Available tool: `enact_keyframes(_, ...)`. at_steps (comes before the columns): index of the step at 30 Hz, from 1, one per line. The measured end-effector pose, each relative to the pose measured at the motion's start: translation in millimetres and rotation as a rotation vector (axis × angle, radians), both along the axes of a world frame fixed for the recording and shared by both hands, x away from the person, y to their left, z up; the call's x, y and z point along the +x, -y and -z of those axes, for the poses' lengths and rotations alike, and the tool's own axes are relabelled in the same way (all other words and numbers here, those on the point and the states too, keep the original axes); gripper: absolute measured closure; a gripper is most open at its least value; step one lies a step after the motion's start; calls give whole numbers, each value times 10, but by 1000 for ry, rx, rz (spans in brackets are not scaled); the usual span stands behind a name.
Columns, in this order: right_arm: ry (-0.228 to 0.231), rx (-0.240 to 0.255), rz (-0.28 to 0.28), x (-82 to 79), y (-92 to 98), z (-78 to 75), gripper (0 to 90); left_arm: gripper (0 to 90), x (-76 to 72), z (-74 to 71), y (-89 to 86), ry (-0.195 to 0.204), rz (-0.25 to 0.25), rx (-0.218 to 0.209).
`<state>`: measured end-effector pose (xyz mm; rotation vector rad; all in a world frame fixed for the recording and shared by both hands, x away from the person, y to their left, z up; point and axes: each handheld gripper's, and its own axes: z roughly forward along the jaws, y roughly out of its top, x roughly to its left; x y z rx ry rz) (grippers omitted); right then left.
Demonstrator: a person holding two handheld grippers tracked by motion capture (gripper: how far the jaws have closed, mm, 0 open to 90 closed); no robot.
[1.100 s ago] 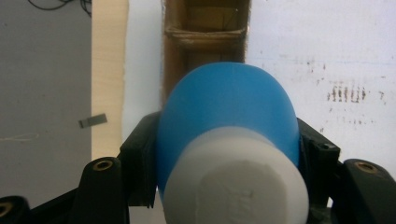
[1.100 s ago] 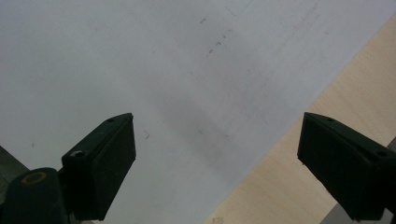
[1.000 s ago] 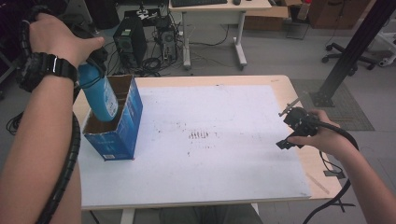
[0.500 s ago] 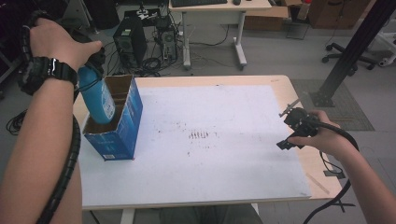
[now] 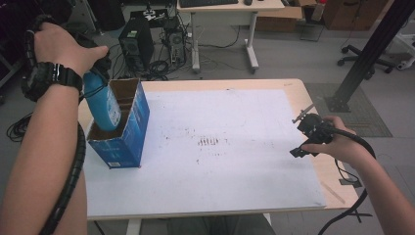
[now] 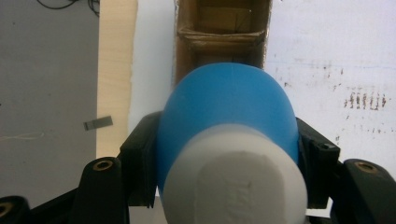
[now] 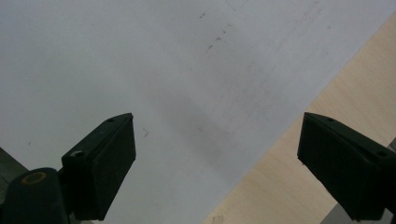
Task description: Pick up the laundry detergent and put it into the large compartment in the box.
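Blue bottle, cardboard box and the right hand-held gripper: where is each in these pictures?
blue bottle (image 5: 102, 104), high view, on its blue body above the box.
cardboard box (image 5: 128, 128), high view, on its blue outer side.
right hand-held gripper (image 7: 215, 158), right gripper view, midway between its open black jaws.

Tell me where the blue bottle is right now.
In the high view it's at the table's left: the blue bottle, clamped in the left tool, stands tilted, lower end inside the open blue box.

The blue bottle's (image 5: 102, 105) lower end is hidden inside the cardboard box (image 5: 128, 132); the left gripper (image 5: 100, 63) is mostly covered by the hand (image 5: 61, 46).
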<state>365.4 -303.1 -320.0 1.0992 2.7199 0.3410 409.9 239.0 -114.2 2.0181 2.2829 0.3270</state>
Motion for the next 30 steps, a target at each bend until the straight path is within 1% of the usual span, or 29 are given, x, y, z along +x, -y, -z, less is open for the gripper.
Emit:
enact_keyframes(6, -1, 0, 1, 1, -3, 3, 114, 374, 13, 38, 0, -7, 9, 0)
enact_keyframes(11, -4, -2, -2, 2, -7, 23, 114, 374, 18, 89, -14, -3, 7, -1)
enact_keyframes(16, -4, -3, -3, 1, -10, 25, 114, 374, 25, 140, -22, -17, 9, 1)
enact_keyframes(30, -12, -6, -3, -4, -16, 61, 114, 374, 55, 283, -33, -36, 13, -2)
